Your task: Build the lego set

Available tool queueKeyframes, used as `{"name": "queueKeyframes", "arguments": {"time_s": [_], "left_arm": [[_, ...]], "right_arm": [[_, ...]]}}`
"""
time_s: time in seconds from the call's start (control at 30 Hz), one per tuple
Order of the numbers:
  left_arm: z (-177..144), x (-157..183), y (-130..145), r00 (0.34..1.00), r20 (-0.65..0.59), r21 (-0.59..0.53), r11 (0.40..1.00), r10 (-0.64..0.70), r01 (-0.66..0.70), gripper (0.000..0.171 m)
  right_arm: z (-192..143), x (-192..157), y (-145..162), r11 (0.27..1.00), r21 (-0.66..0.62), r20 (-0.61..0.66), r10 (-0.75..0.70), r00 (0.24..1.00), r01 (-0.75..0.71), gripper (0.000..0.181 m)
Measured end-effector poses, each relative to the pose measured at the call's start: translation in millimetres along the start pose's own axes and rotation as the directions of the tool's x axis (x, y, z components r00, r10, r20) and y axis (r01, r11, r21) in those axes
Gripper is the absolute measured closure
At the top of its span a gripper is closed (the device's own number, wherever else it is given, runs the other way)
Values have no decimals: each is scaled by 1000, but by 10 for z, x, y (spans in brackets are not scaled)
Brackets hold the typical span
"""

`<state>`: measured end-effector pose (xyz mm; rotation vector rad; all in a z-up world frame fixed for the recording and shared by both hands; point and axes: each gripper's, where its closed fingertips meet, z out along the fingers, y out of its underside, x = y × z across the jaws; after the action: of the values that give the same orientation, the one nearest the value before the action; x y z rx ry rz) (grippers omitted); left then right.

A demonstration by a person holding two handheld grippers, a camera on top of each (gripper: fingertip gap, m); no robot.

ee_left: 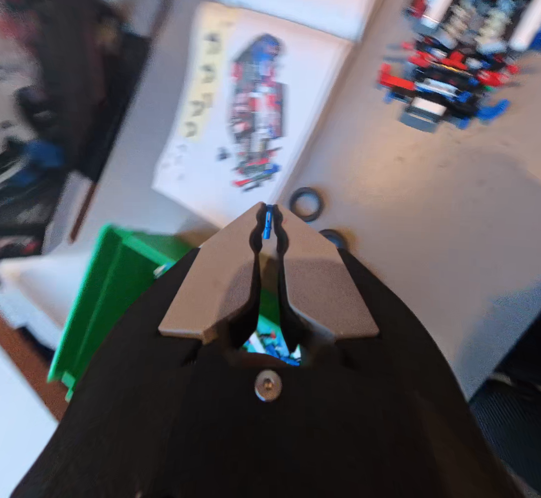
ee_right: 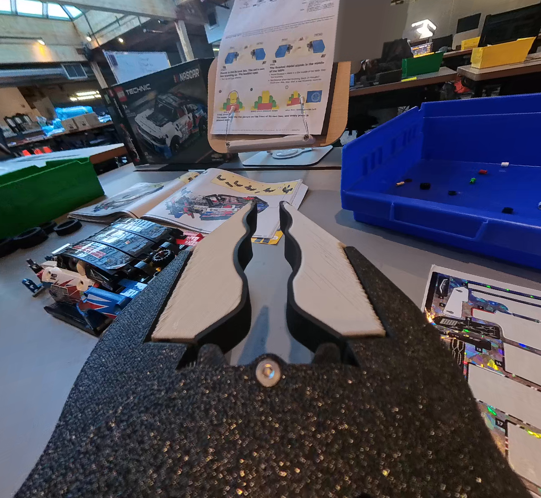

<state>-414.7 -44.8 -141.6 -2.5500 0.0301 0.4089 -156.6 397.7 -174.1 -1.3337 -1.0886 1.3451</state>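
My left gripper (ee_left: 269, 211) is shut on a small blue pin (ee_left: 268, 222), held lengthwise between the fingertips, above the near edge of the open instruction booklet (ee_left: 234, 103) and the green bin (ee_left: 117, 279). The view is blurred by motion. The partly built car model (ee_left: 445, 80) lies at the far right of the table. My right gripper (ee_right: 268, 205) is open and empty, hovering low over the grey table, pointing at the open booklet (ee_right: 205, 200). The car model (ee_right: 102, 267) lies to its left.
Two black tyres (ee_left: 306, 204) lie on the table just right of my left fingertips. A blue bin (ee_right: 439, 179) with several small pieces stands at right, a green bin (ee_right: 44, 191) at left, black tyres (ee_right: 35, 235) beside it. A sticker sheet (ee_right: 483, 337) lies at near right. The set's box (ee_right: 164, 115) and a sheet stand (ee_right: 278, 74) stand behind. One gripper's finger ends stand about 50 cm off the other's. To reach the partly built car model (ee_left: 445, 80) in a straight line is about 20 cm for my left fingers, about 35 cm for my right.
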Motion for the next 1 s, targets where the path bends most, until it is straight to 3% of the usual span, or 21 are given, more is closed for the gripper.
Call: {"name": "queueKeyframes", "arguments": {"time_s": [0.07, 0.17, 0.27, 0.43, 0.63, 0.8, 1.0], "left_arm": [[-260, -382, 208, 987, 93, 46, 991, -131, 127, 170], [-276, -740, 714, 938, 192, 43, 957, -289, 286, 170], [-135, -791, 959, 904, 189, 81, 923, -384, 376, 170], [145, -777, 1306, 900, 213, -4, 921, -379, 389, 169], [395, -883, 1376, 904, 173, 1, 918, -392, 398, 170], [504, -860, 1346, 908, 103, 34, 913, -407, 406, 168], [665, -870, 1385, 899, 59, 44, 901, -434, 432, 154]], "right_arm": [[3, -1, 4, 1000, -3, 0, -1, 1000, 1, 167], [-4, 12, -5, 1000, 4, -4, 4, 1000, -4, 167], [-9, 51, -15, 1000, 11, -24, 10, 1000, -10, 167], [-7, 118, -22, 1000, 14, -68, 7, 998, -6, 167], [-17, 243, -31, 999, 23, -137, 28, 990, -25, 167], [29, 239, 6, 994, -33, -225, -111, 968, 106, 167], [112, 295, 28, 990, -60, -261, -138, 955, 127, 166]]}}
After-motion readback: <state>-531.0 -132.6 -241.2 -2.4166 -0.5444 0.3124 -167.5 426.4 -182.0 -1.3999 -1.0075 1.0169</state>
